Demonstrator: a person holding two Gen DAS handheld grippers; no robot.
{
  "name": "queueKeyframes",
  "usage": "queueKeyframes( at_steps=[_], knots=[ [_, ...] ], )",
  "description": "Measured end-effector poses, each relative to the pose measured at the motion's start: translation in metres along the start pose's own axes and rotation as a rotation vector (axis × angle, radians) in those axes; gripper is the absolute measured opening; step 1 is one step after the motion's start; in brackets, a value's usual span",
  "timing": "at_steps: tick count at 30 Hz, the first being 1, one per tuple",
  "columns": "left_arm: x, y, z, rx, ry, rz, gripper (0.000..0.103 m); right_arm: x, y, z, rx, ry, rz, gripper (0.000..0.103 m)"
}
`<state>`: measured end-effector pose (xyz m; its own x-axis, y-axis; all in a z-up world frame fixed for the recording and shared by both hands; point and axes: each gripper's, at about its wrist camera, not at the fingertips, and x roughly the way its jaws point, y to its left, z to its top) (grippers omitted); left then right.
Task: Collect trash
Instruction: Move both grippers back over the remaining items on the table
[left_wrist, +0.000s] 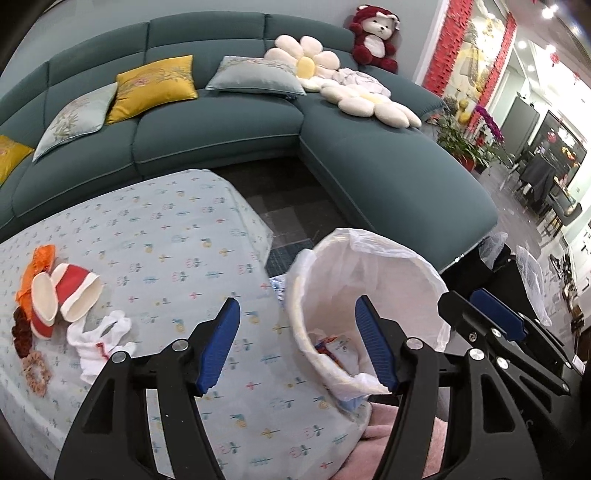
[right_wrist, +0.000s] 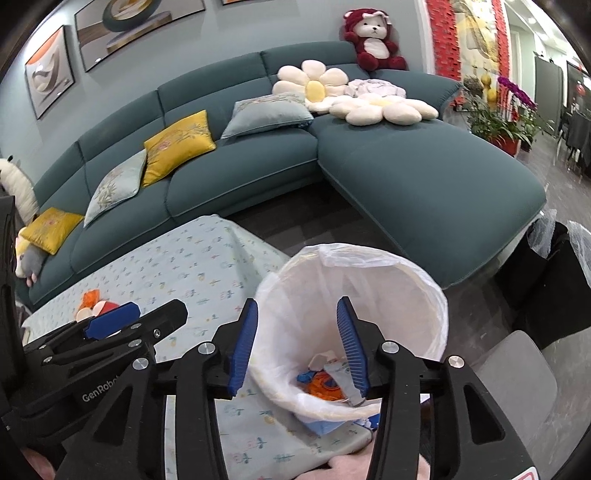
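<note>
A white bin (left_wrist: 391, 273) lined with a thin plastic bag leans by the corner of the cloth-covered table (left_wrist: 166, 236). Wrappers and other trash (left_wrist: 332, 343) lie at its bottom, also seen from the right wrist as orange and blue trash (right_wrist: 325, 380). My left gripper (left_wrist: 297, 306) is open, one finger over the table and the other over the bin's mouth, nothing between them. My right gripper (right_wrist: 297, 304) is open above the bin (right_wrist: 351, 280) and holds nothing. Each gripper shows in the other's view: right gripper (left_wrist: 476, 306), left gripper (right_wrist: 144, 314).
On the table's left lie red-and-white paper cups (left_wrist: 70, 295), an orange wrapper (left_wrist: 35, 269), a white cloth (left_wrist: 99, 336) and scrunchies (left_wrist: 35, 369). A teal sofa (left_wrist: 229, 129) with cushions stands behind. A black lined bin (right_wrist: 546, 273) stands on the floor at right.
</note>
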<state>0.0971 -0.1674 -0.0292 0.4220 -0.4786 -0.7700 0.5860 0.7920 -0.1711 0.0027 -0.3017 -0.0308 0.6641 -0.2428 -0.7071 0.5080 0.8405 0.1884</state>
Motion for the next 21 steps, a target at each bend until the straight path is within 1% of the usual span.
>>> queueKeyframes(
  at_steps=[6,9,11,13,16,21],
  knots=[
    [-0.021,0.037,-0.003,-0.060,-0.026,0.031,0.065,-0.006,0.032,-0.005,-0.050,0.003,0.027,0.049],
    [-0.031,0.060,-0.008,-0.088,-0.038,0.058,0.068,-0.008,0.050,-0.008,-0.075,0.004,0.046,0.053],
    [-0.039,0.077,-0.013,-0.110,-0.045,0.079,0.068,-0.009,0.065,-0.011,-0.093,0.009,0.065,0.054],
    [-0.046,0.094,-0.018,-0.135,-0.049,0.098,0.069,-0.010,0.082,-0.015,-0.118,0.016,0.083,0.055],
    [-0.058,0.125,-0.030,-0.179,-0.058,0.135,0.072,-0.011,0.107,-0.024,-0.153,0.027,0.109,0.059],
    [-0.072,0.168,-0.051,-0.225,-0.052,0.192,0.072,-0.010,0.151,-0.043,-0.221,0.062,0.147,0.060]
  ],
)
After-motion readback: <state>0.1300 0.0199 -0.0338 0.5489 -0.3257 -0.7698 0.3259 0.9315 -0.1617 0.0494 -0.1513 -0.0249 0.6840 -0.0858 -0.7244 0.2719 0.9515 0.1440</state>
